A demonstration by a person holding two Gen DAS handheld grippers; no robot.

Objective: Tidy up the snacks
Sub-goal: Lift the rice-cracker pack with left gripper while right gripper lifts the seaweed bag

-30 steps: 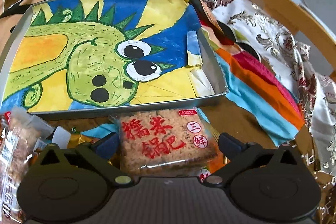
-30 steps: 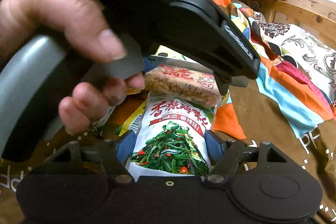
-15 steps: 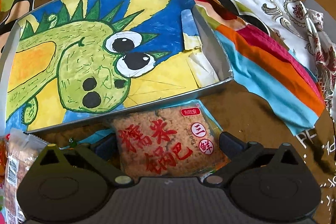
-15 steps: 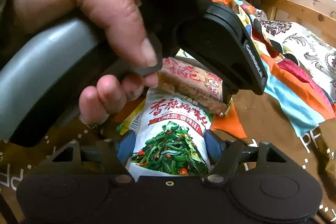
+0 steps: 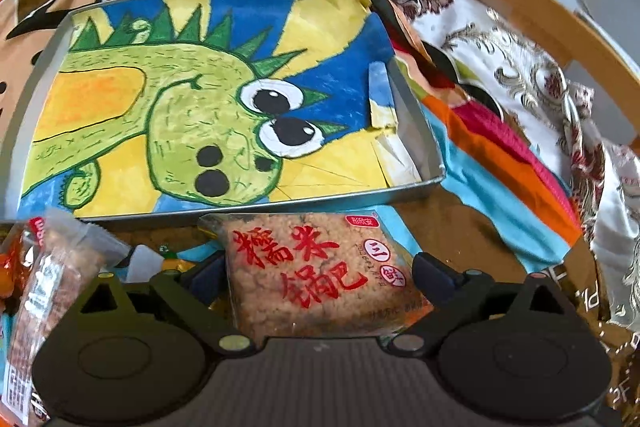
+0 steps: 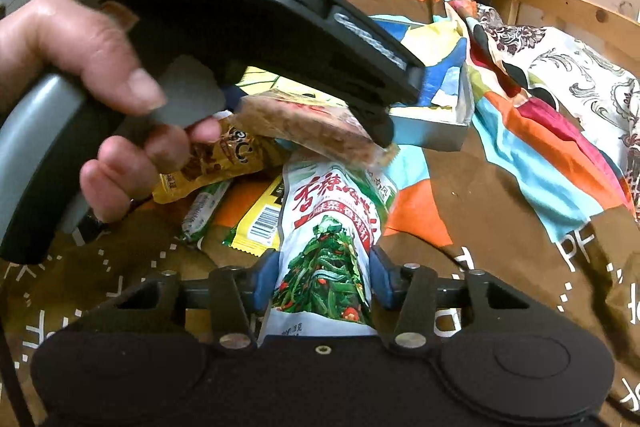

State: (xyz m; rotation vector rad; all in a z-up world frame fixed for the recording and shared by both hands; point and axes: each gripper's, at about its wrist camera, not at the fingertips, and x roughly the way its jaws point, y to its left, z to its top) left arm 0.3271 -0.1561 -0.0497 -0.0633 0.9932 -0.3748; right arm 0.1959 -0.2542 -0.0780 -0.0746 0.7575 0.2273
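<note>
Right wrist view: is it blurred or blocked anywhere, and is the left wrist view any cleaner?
Right wrist view: the hand and left gripper fill the upper left, close and soft, hiding most of the tray; the seaweed pack between the closing jaws reads sharp. Left wrist view: evenly lit, the rice cracker pack sharp, fisheye bending the tray edges.
</note>
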